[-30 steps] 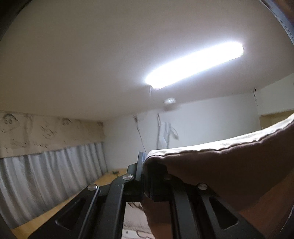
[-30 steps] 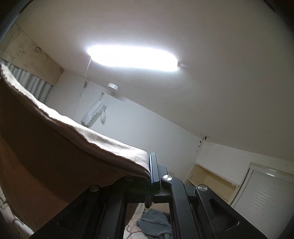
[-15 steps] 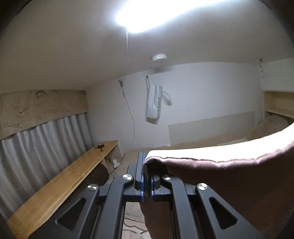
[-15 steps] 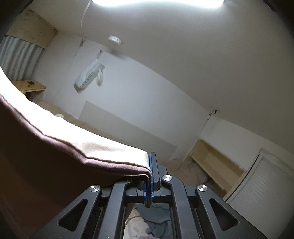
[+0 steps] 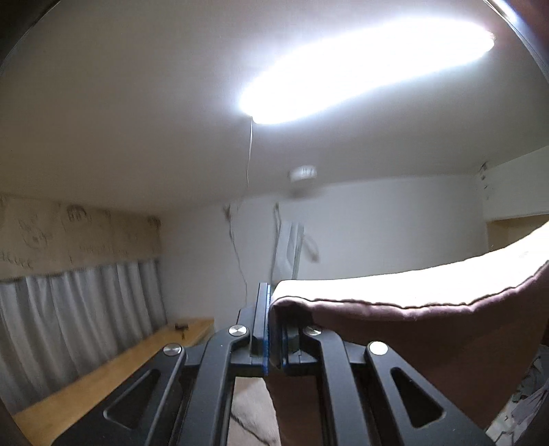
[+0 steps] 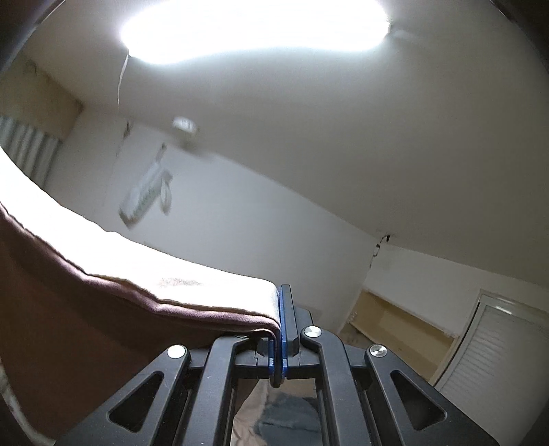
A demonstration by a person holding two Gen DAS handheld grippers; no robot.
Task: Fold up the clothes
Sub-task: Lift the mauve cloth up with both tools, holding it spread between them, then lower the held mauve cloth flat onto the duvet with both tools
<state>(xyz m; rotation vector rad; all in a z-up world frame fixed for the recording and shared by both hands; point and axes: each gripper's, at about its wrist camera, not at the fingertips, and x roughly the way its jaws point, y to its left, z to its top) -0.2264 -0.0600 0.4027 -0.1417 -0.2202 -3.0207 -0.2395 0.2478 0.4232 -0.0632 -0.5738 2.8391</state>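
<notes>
Left wrist view: left hand-held gripper (image 5: 271,329) clamped on a corner of the brown garment (image 5: 429,346), hem stretched rightward in the air. Right wrist view: right hand-held gripper (image 6: 278,336) clamped on the garment's other corner (image 6: 103,308), cloth running off left, ceiling light (image 6: 254,27) overhead.

I see one garment (image 5: 429,336), brown cloth with a stitched hem, its top edge lit pale by the ceiling lamp. It hangs in the air, stretched between my two grips: one corner is pinched at the left view's centre, the other (image 6: 240,319) at the right view's. The top edge sags a little between them, and the rest drops below.
</notes>
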